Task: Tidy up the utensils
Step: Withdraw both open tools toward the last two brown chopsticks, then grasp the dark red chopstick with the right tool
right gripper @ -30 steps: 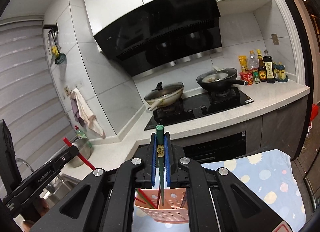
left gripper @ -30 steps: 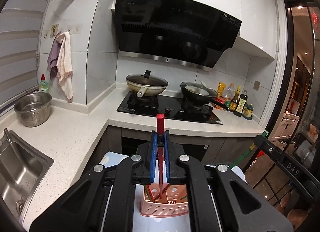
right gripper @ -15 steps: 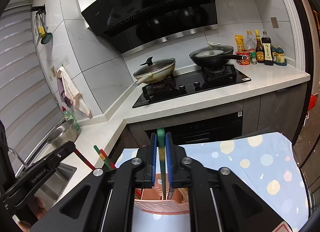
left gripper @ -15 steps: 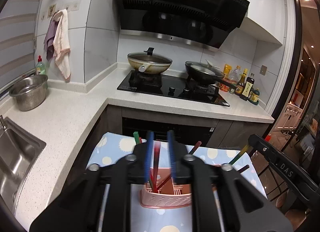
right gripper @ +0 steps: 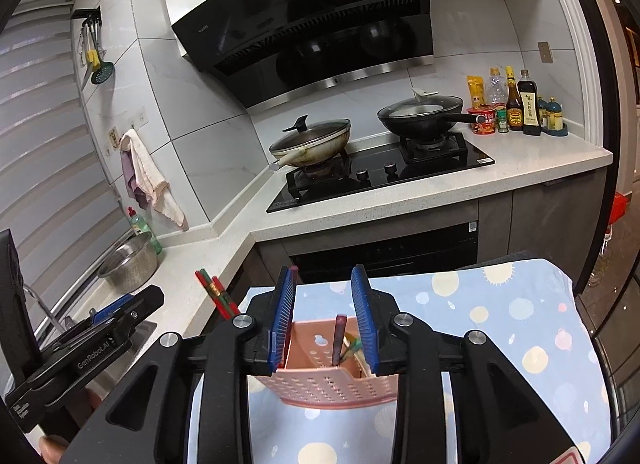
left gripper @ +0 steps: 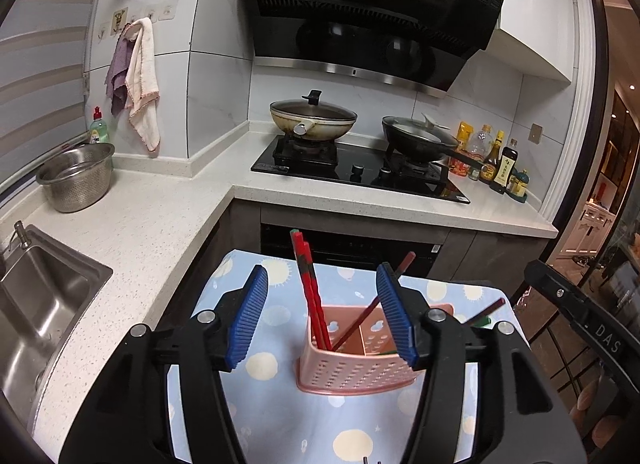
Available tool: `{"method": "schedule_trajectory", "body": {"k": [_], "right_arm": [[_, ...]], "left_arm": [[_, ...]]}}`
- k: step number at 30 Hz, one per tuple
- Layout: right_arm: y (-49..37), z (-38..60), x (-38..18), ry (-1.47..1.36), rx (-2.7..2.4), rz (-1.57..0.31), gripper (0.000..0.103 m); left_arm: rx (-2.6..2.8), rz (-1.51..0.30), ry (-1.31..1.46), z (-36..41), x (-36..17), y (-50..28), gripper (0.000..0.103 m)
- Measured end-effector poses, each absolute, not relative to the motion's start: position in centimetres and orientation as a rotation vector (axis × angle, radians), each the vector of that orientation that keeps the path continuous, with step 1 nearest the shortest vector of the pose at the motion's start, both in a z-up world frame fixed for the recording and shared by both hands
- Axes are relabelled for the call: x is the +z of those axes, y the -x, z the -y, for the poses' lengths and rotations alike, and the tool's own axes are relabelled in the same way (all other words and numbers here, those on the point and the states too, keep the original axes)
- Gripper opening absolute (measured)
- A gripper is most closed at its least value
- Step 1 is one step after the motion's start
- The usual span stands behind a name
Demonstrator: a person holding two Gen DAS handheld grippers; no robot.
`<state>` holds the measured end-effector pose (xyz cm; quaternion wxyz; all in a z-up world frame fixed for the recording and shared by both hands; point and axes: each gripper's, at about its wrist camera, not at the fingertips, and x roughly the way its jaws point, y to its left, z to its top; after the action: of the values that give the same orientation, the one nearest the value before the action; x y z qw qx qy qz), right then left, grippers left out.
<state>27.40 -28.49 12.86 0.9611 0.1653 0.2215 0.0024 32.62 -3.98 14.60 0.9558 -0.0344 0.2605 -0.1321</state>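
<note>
Both wrist views close above pink basket, facing stove.

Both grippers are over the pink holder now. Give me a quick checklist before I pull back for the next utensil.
1. Left gripper open, nothing between its pads: ok.
2. Right gripper open, empty: ok.
3. Red chopsticks standing inside the pink holder: ok.
4. Holder upright on the blue cloth: ok.
5. Chopsticks clear of the left gripper's pads: ok.
6. More utensils left to collect: cannot tell.
</note>
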Motion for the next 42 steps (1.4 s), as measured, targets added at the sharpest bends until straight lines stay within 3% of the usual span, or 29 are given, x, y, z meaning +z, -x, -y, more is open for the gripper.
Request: {"method": "schedule_trajectory", "body": {"k": [3, 6, 15, 30, 42], "right_arm": [[-25.8, 28.0, 12.4, -0.331, 0.011, -0.460, 0.031], [-24.0, 27.6, 11.6, -0.322, 0.007, -0.472, 0.037], [-17.2, 25.1, 7.0, -0.245, 0.003, -0.591, 0.037], [-5.3, 20.4, -5.6, -0.176, 0.042, -0.900, 0.037], [-3.5, 17.9, -8.7, -0.147, 0.106, -0.973, 0.035]], "left_arm": [[-0.273, -0.538, 0.067, 3.8, 14.2, -31.4, 0.058], [-0.265, -0.549, 0.054, 3.7, 13.3, -29.8, 0.069], [-0.249, -0.660, 0.048, 2.1, 8.1, -24.4, 0.069], [-0.215, -0.875, 0.011, 0.6, -1.5, -14.5, 0.069], [-0.187, -0.973, -0.013, -0.7, -5.5, -10.5, 0.070]]}}
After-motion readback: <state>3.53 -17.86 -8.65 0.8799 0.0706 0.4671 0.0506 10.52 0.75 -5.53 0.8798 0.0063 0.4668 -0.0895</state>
